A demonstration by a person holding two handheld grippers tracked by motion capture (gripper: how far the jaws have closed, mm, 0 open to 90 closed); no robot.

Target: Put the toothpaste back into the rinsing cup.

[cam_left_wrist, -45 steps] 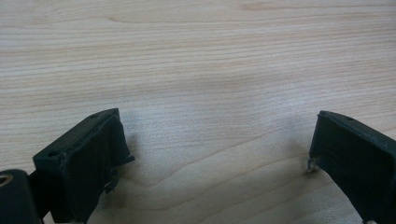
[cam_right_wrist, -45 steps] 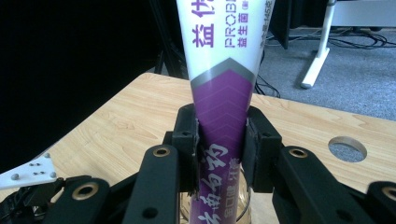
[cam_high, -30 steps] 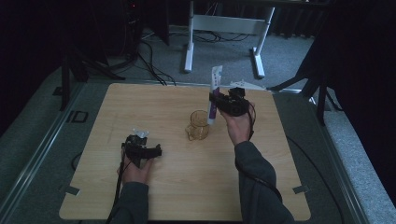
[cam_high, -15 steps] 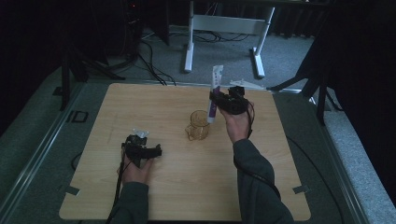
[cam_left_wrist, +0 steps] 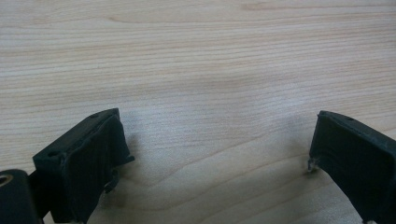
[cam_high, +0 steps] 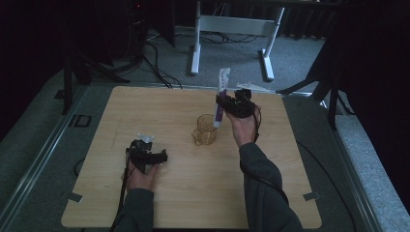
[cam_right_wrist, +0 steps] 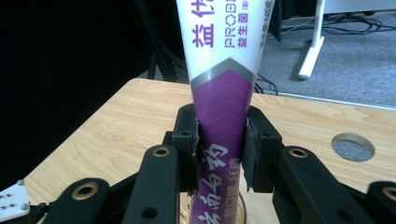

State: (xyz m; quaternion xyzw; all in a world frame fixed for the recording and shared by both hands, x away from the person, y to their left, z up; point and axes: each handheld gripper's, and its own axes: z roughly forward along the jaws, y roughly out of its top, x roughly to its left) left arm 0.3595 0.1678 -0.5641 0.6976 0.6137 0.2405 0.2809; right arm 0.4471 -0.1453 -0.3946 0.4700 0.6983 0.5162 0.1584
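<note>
right tool [cam_right_wrist: 219, 154]: clamped on the tube [cam_right_wrist: 223, 93], held upright, cap end down, flat end up.
tube: purple + white; its low end is just over the cup [cam_high: 205, 129], w/ the cup right under the tool tips.
cup: clear glass w/ handle, stood on the bench [cam_high: 193, 203], below and a bit toward the person from the right tool.
left tool [cam_left_wrist: 215, 154]: jaws wide apart, nothing between them, laid low on bare bench, well apart from the cup.
step: tube is being put into the cup, judged from how it hangs.
next: tube should be lowered straight down till the cap end is inside the cup, then let go. Rim could be hit and the cup tipped, so slow + centered is needed.
</note>
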